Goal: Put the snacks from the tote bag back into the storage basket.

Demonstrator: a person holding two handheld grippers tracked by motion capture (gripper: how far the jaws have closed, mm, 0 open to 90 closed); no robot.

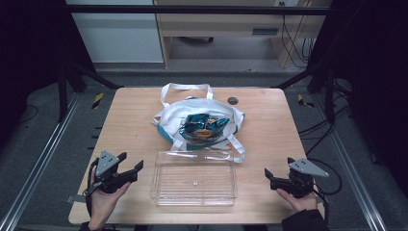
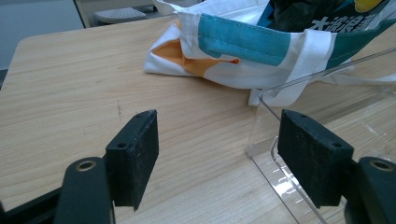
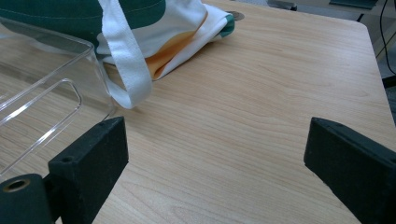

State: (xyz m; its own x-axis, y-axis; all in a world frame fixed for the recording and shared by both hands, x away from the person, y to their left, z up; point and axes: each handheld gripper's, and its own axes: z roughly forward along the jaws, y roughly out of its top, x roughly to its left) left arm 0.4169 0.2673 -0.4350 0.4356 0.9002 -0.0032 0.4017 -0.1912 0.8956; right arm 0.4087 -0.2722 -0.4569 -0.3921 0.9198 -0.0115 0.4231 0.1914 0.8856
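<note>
Hands at near table edge in high view: left gripper (image 1: 129, 163) and right gripper (image 1: 267, 176) both wide, empty, flanking clear tray (image 1: 194, 198). Snack packet (image 1: 204, 128) sits in tote bag (image 1: 168, 120) just beyond tray.

Left gripper view: tray wall (image 2: 299, 84) touches bag; pulling packet likely drags bag along.

Right gripper view: loose strap (image 3: 126, 60) by tray corner could snag jaw.

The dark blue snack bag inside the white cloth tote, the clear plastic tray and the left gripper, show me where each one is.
dark blue snack bag (image 1: 204, 127), high view, on its crinkled front.
clear plastic tray (image 1: 194, 199), high view, on its near rim.
left gripper (image 1: 131, 160), high view, midway between its open fingertips.
</note>
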